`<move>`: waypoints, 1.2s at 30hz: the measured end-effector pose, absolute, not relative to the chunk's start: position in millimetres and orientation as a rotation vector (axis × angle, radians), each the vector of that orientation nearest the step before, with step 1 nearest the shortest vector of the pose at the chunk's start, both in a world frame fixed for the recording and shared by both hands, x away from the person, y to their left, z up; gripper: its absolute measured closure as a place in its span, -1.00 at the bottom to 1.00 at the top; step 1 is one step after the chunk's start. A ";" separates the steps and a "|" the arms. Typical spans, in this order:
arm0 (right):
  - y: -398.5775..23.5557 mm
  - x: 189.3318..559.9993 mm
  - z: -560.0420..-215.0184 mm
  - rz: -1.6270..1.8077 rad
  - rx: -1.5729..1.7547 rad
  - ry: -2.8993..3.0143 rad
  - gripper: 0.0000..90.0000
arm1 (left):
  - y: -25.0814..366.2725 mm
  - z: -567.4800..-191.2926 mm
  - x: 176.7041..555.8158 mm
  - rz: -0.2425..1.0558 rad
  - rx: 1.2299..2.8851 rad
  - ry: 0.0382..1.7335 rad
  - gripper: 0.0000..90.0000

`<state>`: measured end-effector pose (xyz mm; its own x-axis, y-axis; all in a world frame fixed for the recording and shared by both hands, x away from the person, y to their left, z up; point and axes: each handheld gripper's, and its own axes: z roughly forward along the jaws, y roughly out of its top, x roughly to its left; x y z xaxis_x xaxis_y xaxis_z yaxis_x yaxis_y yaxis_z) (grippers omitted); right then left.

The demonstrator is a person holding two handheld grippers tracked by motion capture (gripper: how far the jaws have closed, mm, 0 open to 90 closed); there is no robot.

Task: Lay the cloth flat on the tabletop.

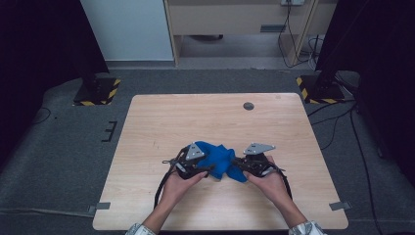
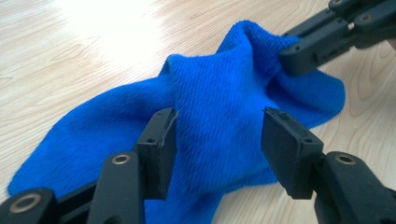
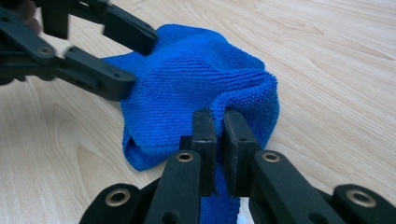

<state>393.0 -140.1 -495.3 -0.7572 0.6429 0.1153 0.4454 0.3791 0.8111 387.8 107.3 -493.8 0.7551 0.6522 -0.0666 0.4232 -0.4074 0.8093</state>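
A light wooden table (image 1: 161,122) stands on grey carpet, seen from above, with a small dark round disc (image 1: 248,105) set into its far side. A person's two forearms reach in from the near edge, each hand holding a black two-jaw gripper.

Between the hands, near the middle of the table's near half, lies a crumpled bright blue cloth (image 1: 221,160), bunched up into a raised fold rather than spread flat.

The right gripper (image 3: 219,126) has its jaws pinched almost together on one end of the cloth, with a thin ridge of fabric caught between them and lifted off the wood.

The left gripper (image 2: 217,133) is about half open. Its jaws stand on either side of a raised fold of the cloth; the left jaw lies against the fabric, while the right jaw stands just clear of it, so the cloth is not yet clamped.
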 end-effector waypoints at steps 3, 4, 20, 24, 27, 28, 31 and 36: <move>-138.7 392.6 -494.8 1.325 0.970 2.419 0.87 | 101.8 -495.8 388.9 0.334 2.075 0.807 0.06; -137.8 392.3 -494.3 1.328 0.967 2.421 0.87 | 97.0 -498.5 389.2 0.336 2.101 0.797 0.10; -136.2 390.5 -499.2 1.264 0.996 2.424 0.19 | 106.4 -480.3 386.2 0.432 2.041 0.814 0.79; -135.2 389.5 -507.1 1.197 1.018 2.423 -0.09 | 123.4 -471.8 388.7 0.449 1.995 0.851 0.81; -136.0 389.5 -509.6 1.181 1.030 2.414 -0.09 | 138.2 -471.4 394.2 0.482 1.988 0.893 0.81; -136.5 389.8 -510.2 1.178 1.038 2.415 -0.09 | 144.9 -473.5 397.1 0.483 1.986 0.915 0.81; -138.0 390.4 -512.1 1.168 1.042 2.422 -0.02 | 157.7 -480.0 402.6 0.486 1.988 0.967 0.82; -141.7 393.9 -513.7 1.191 1.047 2.436 0.81 | 171.5 -497.7 412.1 0.492 2.052 1.035 0.82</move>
